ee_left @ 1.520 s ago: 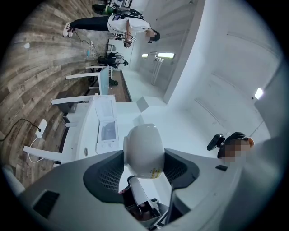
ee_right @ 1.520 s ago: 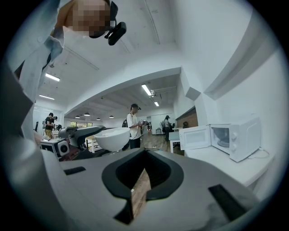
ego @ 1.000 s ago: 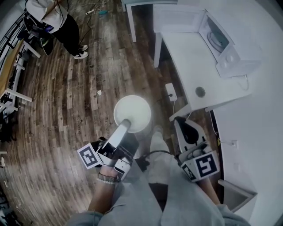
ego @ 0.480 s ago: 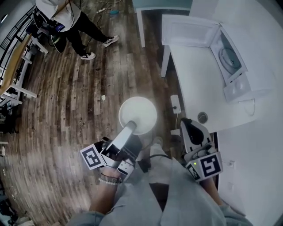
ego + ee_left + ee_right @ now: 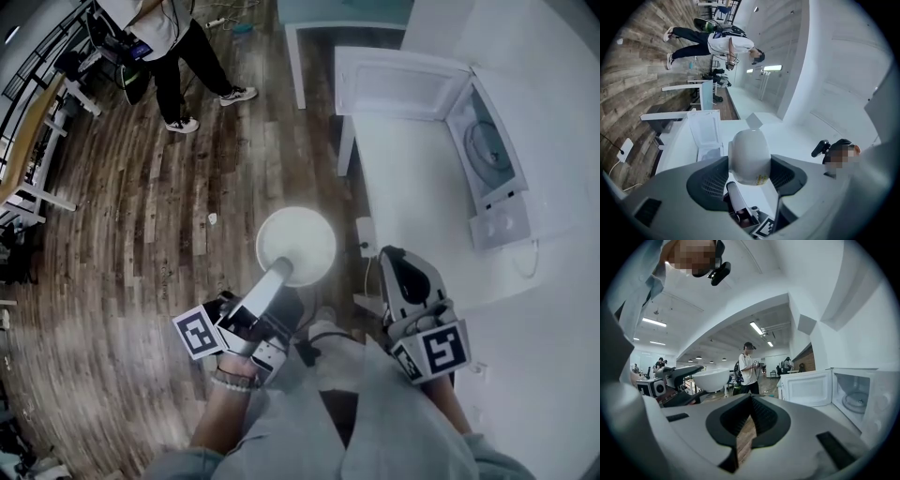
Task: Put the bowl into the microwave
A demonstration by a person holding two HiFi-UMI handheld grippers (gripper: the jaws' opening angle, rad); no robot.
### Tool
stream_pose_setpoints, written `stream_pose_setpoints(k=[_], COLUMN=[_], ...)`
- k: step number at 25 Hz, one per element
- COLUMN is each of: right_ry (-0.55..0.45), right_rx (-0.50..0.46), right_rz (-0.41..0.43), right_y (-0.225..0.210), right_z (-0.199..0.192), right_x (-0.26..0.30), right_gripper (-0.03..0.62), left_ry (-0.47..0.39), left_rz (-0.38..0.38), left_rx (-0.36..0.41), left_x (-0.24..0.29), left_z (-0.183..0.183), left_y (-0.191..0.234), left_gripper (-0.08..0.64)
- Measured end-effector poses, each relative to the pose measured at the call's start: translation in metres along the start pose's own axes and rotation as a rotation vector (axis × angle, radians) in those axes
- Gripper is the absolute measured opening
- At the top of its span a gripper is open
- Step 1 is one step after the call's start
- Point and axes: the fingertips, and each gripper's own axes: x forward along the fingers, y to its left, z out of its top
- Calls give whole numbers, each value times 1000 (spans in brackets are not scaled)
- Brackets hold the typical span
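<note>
A white bowl point(image 5: 296, 244) hangs over the wooden floor, held by its rim in my left gripper point(image 5: 280, 271), which is shut on it. In the left gripper view the bowl point(image 5: 749, 157) fills the gap between the dark jaws. The white microwave point(image 5: 488, 167) stands on the white table point(image 5: 412, 197) to the right, with its door point(image 5: 405, 79) swung wide and the turntable showing inside. My right gripper point(image 5: 401, 272) is shut and empty near the table's front edge. In the right gripper view the bowl point(image 5: 711, 378) is on the left and the open microwave point(image 5: 857, 397) on the right.
A person point(image 5: 173, 42) stands on the floor at the far left. A white power strip point(image 5: 364, 234) lies on the floor by the table leg. Desks and equipment point(image 5: 28, 141) line the left side. Another table point(image 5: 342, 11) stands at the back.
The table and microwave have shifted left and nearer in the head view. The bowl stays in the left gripper. The right gripper has edged toward the table, and the person has walked.
</note>
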Motion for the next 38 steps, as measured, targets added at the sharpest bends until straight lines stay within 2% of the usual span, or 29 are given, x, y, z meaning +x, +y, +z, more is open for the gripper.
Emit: stream_pose_setpoints(k=[7,14,18,29,34,38], right_ry=[-8,-10,-9,-2,2,5], right_rx=[40,72,63,41,52,65], right_rz=[-44,-92,-120,-298,-393,-505], right_y=[-33,-45,-51,-96,-113,-128], right_z=[2,0,0,22,28,31], right_x=[3,6,17,78,97,103], right_gripper=[2,2,2,2,2,2], left_ry=[42,104,131,270,383,492], left_rz=[6,-1,-11,-24,-32,-60], left_rx=[-7,-29,-44,-92,-113,-147], left_x=[35,59,71,133,167,194], left_z=[-2,-3,9,79,101,110], left_y=[12,19,27,61,77,84], left_gripper=[245,245,245,245,245,245])
